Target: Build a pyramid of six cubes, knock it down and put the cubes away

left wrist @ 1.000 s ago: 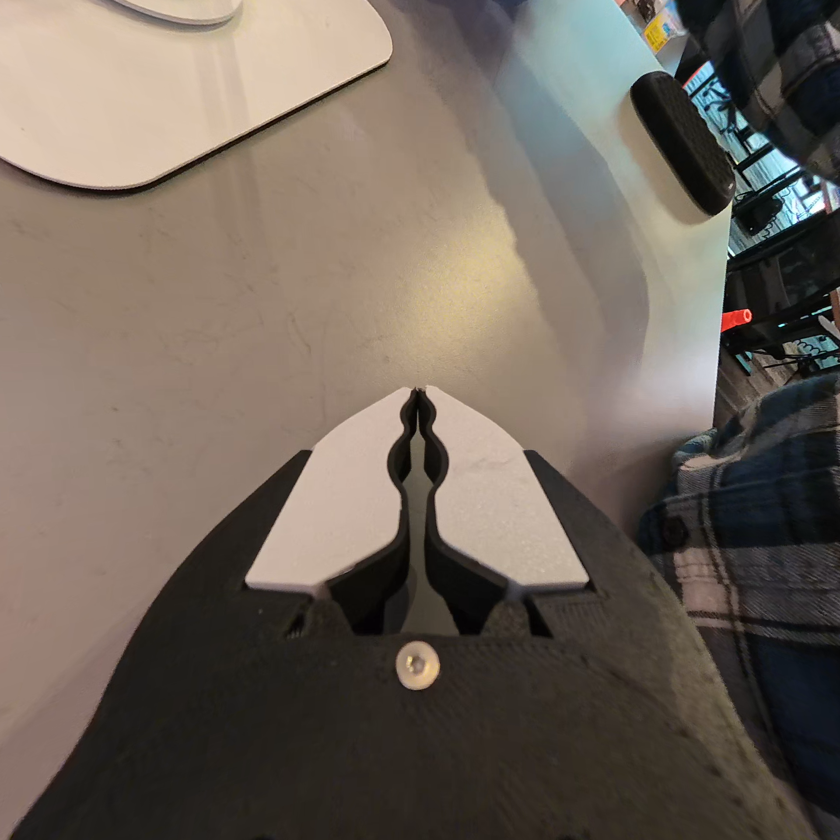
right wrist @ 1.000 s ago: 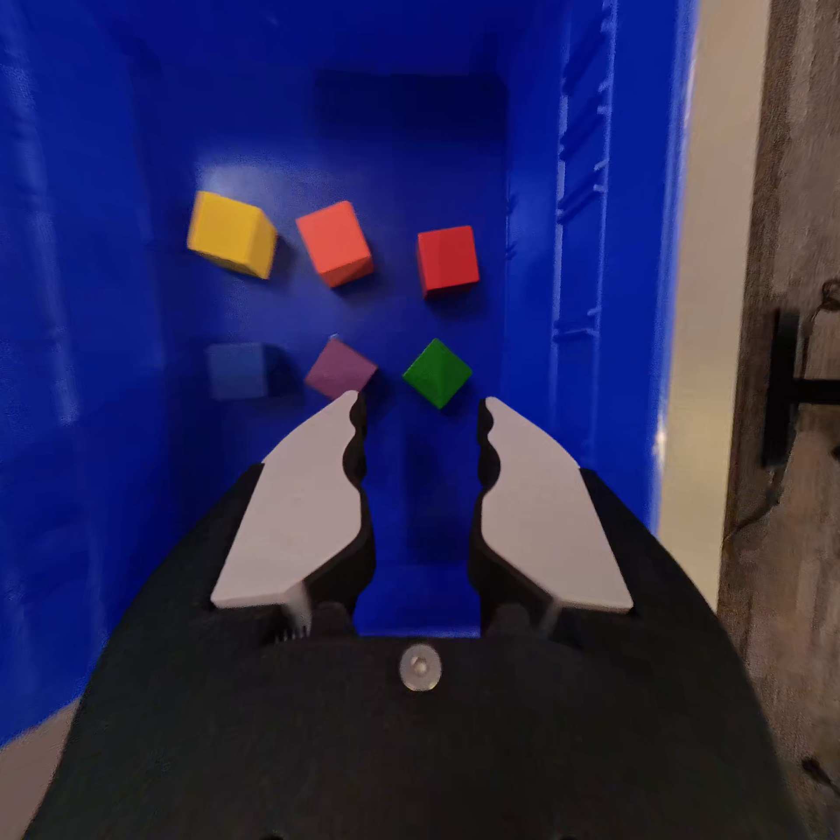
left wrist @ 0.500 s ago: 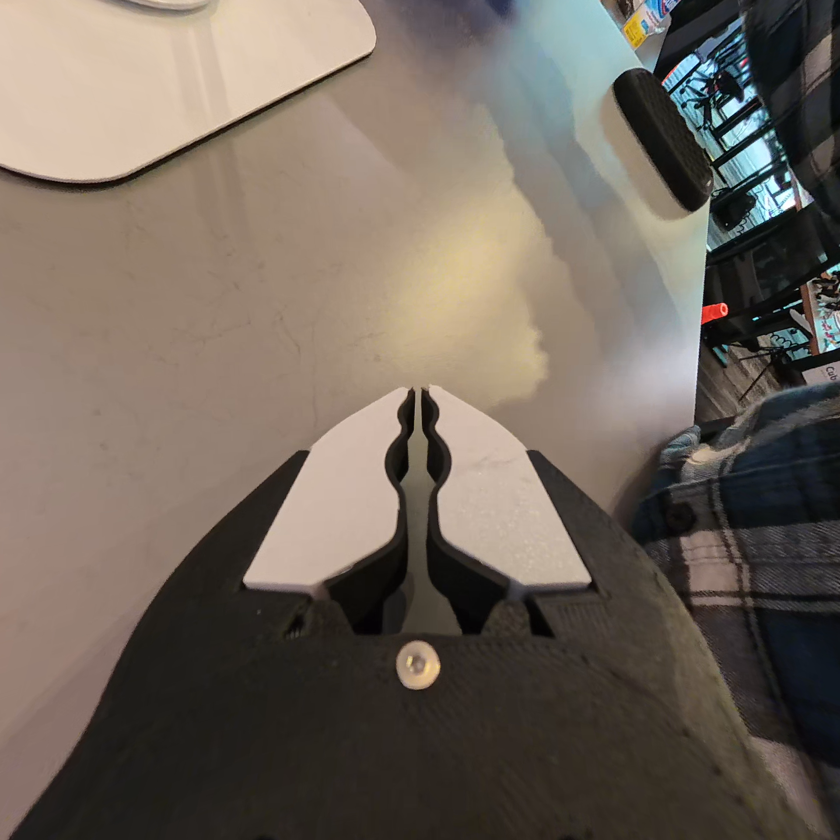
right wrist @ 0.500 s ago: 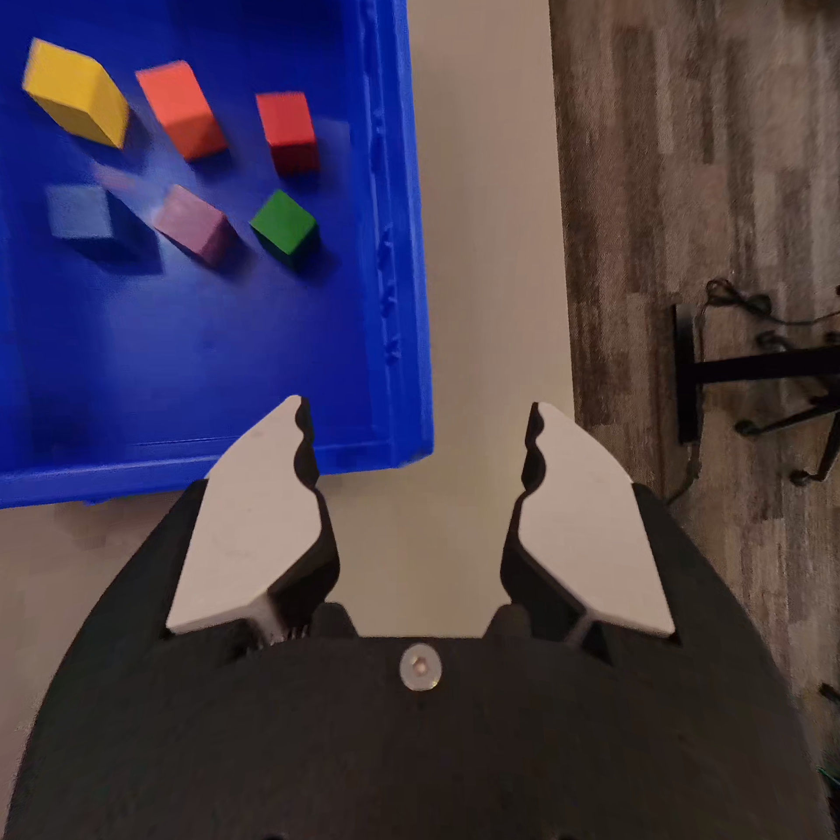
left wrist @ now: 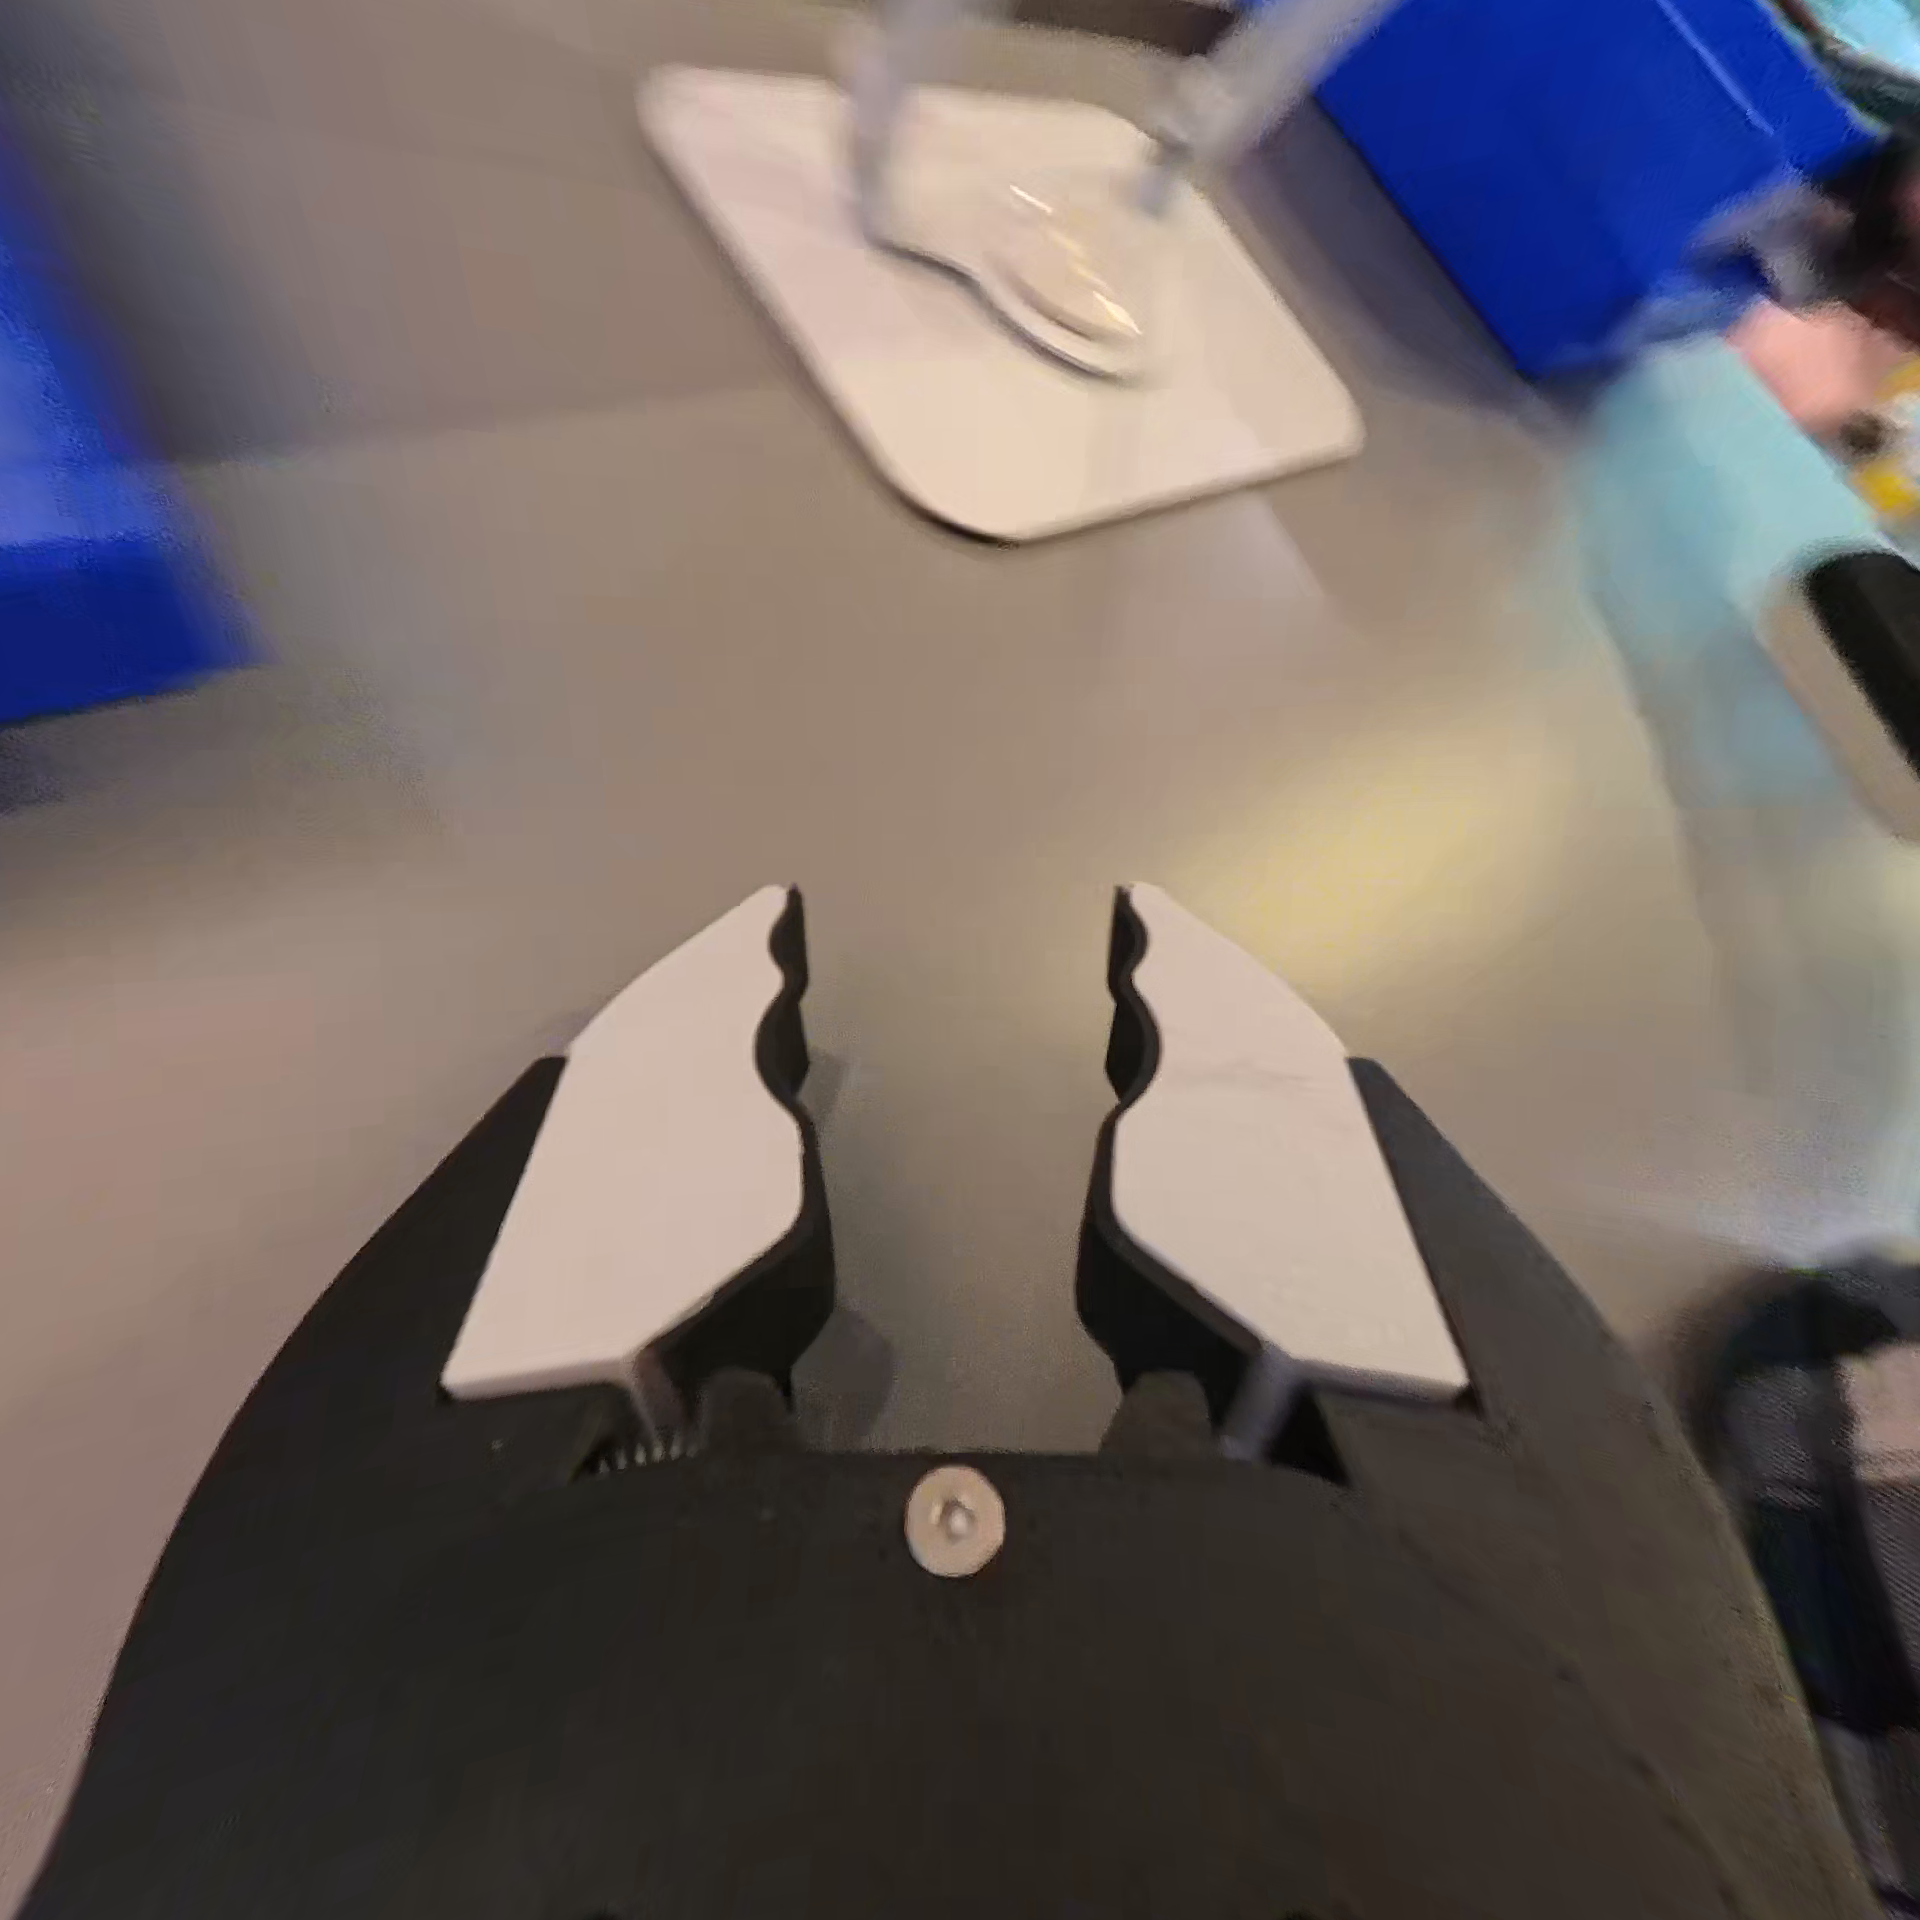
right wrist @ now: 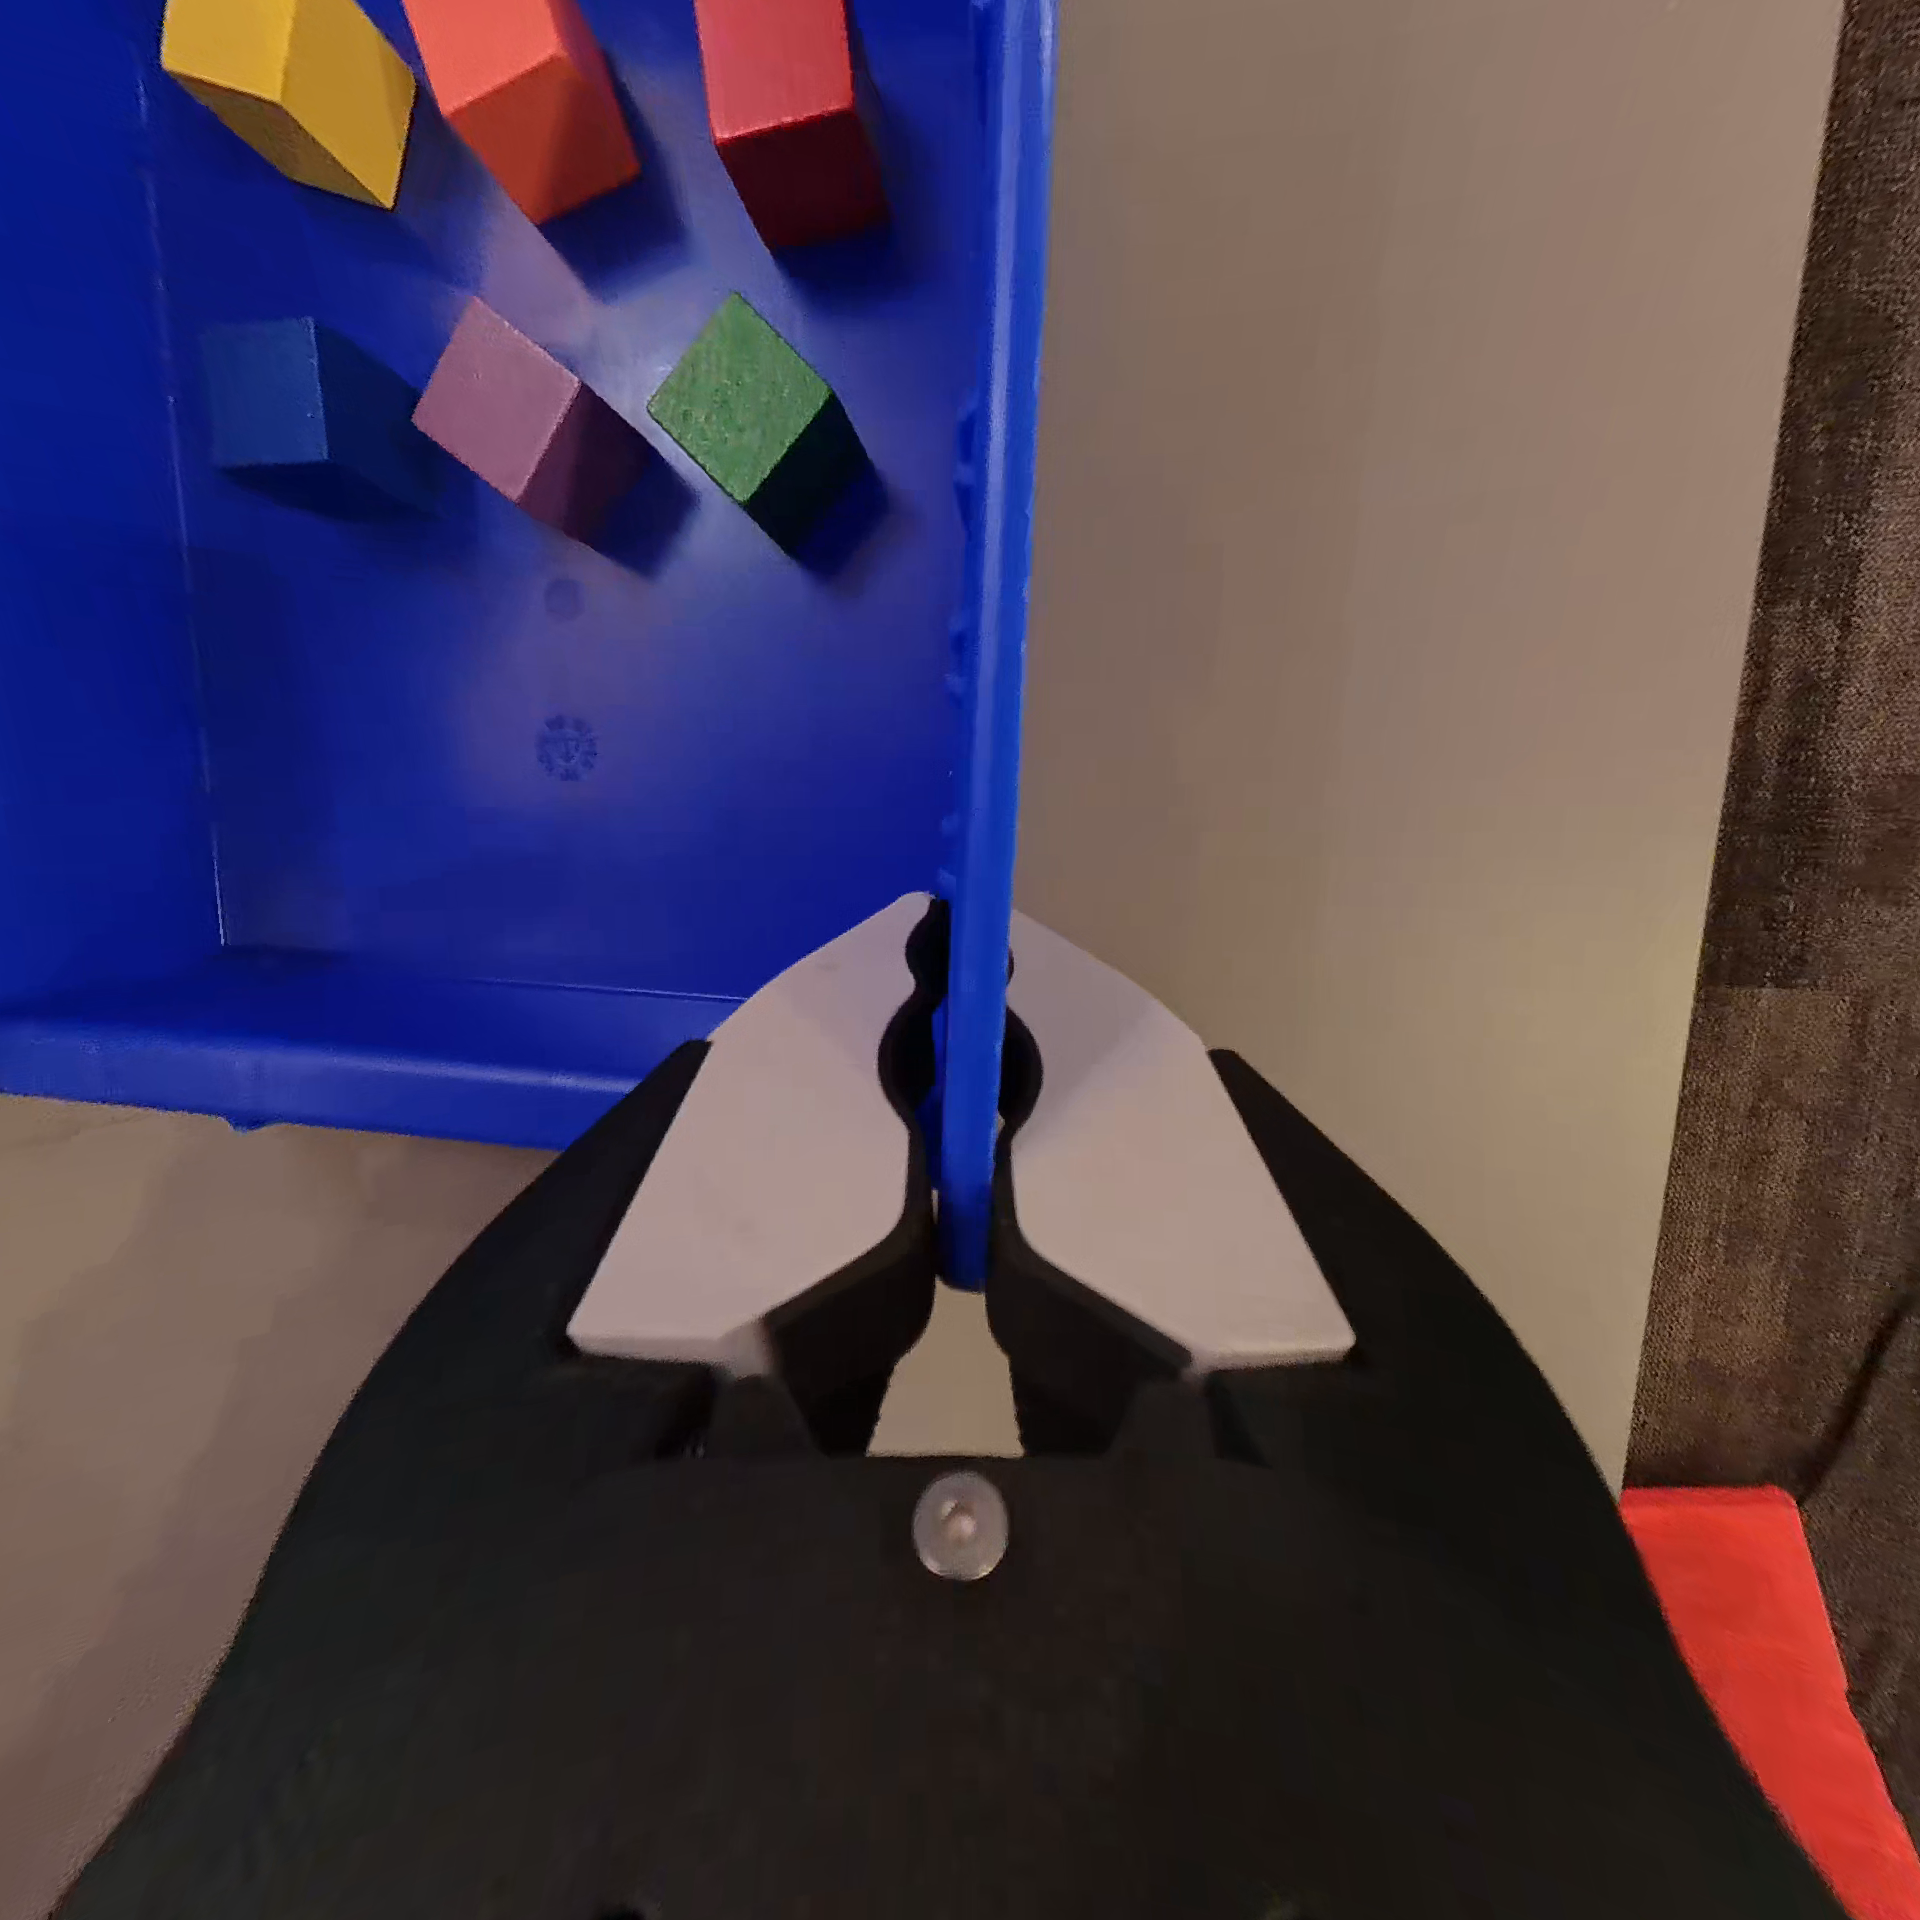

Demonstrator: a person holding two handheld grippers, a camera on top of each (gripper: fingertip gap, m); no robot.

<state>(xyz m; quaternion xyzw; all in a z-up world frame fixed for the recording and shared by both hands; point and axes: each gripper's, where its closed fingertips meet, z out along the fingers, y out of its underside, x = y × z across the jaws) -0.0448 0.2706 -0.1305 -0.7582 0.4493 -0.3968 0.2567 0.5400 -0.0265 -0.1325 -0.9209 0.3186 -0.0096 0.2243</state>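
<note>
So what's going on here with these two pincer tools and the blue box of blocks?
A person is working two hand-held grippers at a table. The right gripper is clamped on the side wall of a blue bin. Six cubes lie loose on the bin's floor: yellow, orange, red, blue, purple and green. The left gripper is open and empty above the bare tabletop, near a white mat.

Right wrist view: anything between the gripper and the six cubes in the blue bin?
Nothing lies on the bin floor between them. But the right gripper is clamped on the blue bin side wall, so it is occupied. Nearest is the green cube, then the purple cube.
</note>
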